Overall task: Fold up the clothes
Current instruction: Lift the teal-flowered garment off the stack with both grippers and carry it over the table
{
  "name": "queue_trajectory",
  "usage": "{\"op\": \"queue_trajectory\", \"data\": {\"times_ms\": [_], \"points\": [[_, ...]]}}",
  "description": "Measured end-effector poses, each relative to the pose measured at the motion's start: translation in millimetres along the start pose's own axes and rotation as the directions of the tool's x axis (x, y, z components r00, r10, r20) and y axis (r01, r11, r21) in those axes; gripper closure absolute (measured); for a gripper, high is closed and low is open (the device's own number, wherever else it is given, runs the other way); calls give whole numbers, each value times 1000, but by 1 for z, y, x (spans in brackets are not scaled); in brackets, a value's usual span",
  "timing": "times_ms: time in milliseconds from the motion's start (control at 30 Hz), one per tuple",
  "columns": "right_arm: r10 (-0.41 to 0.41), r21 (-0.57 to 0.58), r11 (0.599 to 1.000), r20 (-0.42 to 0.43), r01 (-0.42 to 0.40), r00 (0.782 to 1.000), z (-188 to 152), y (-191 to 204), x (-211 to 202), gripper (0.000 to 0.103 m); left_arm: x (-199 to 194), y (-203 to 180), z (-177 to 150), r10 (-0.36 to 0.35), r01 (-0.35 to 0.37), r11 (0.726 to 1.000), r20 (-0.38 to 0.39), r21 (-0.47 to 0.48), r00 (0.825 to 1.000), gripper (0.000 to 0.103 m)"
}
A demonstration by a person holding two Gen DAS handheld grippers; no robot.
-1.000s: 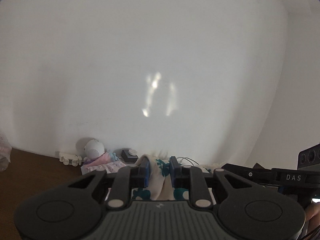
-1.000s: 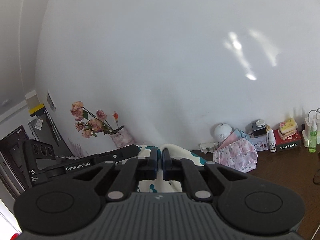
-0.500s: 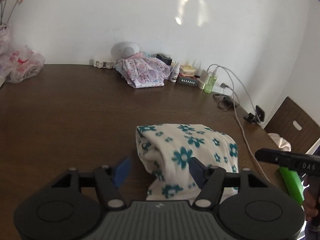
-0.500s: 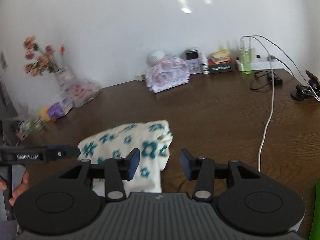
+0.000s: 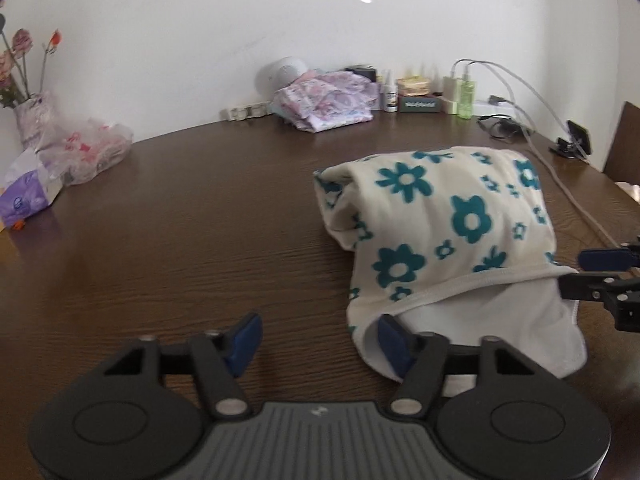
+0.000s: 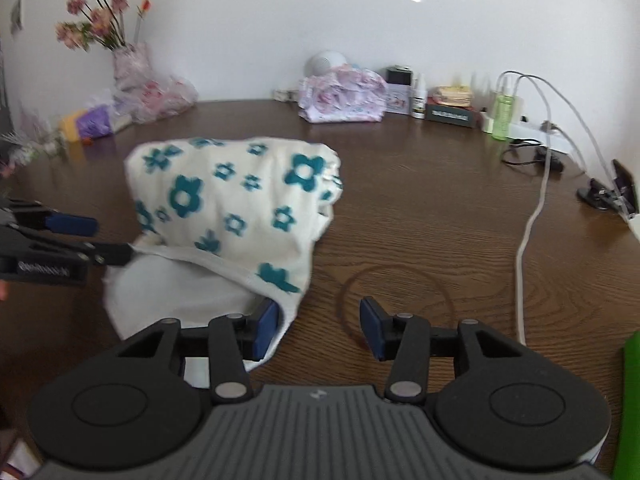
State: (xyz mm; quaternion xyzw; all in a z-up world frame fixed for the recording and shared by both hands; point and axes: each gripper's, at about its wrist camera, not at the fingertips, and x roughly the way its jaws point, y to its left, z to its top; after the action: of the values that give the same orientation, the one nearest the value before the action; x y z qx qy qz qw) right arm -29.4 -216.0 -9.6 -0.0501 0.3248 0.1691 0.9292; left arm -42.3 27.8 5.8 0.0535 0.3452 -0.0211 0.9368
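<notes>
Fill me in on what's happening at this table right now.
A person holding a two-finger gripper in each hand is folding clothes. A cream garment with teal flowers lies folded over on the brown wooden table. Both the left gripper and the right gripper are open at its near corners, gripping nothing. A pink floral garment sits bundled by the back wall, beside bottles and cables.
</notes>
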Motion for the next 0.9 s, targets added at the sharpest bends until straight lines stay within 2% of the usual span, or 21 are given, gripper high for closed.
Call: {"op": "queue_trajectory", "data": {"times_ms": [67, 167, 233, 267, 333, 433, 533, 600, 667, 700, 767, 867, 900], "points": [[-25, 4, 1000, 0, 25, 1000, -1, 3, 4, 57, -1, -4, -1, -10, 10, 1000, 6, 12, 1000, 58], [-78, -78, 994, 25, 80, 997, -1, 21, 6, 58, 0, -17, 0, -18, 17, 997, 20, 72, 1000, 71], [-85, -93, 992, 35, 88, 996, -1, 27, 8, 70, 0, -22, -1, -43, 41, 996, 18, 78, 999, 101], [-78, -87, 993, 38, 81, 996, -1, 27, 9, 74, -1, -26, -2, -33, 31, 996, 18, 83, 999, 101], [-63, -64, 996, 39, 66, 997, 0, 26, 9, 102, -3, -32, -1, -11, 9, 995, 25, 103, 1000, 102], [-29, -46, 998, 94, 33, 995, 8, 21, -11, 102, -21, -21, 14, -20, 16, 999, 89, 38, 996, 103], [16, -31, 999, 214, -10, 977, 39, 9, -59, 102, -65, -10, 45, -22, 20, 1000, 234, 12, 972, 103], [14, -78, 997, 312, 11, 950, 65, 7, -97, 102, -105, -10, 70, -9, -8, 999, 368, 44, 930, 103], [9, -147, 987, 408, 57, 913, 92, 13, -138, 102, -149, -14, 96, -4, -53, 994, 500, 100, 866, 103], [0, -194, 976, 461, 100, 887, 106, 19, -160, 102, -171, -17, 109, -12, -76, 988, 557, 136, 830, 103], [-8, -268, 944, 568, 194, 823, 135, 31, -205, 102, -212, -20, 135, -19, -134, 974, 659, 181, 752, 103], [6, -319, 901, 687, 295, 727, 176, 42, -260, 102, -271, -21, 169, -8, -216, 960, 785, 180, 619, 103], [-9, -311, 891, 717, 331, 697, 187, 44, -273, 102, -286, -18, 174, -6, -225, 960, 810, 170, 586, 103]]}}
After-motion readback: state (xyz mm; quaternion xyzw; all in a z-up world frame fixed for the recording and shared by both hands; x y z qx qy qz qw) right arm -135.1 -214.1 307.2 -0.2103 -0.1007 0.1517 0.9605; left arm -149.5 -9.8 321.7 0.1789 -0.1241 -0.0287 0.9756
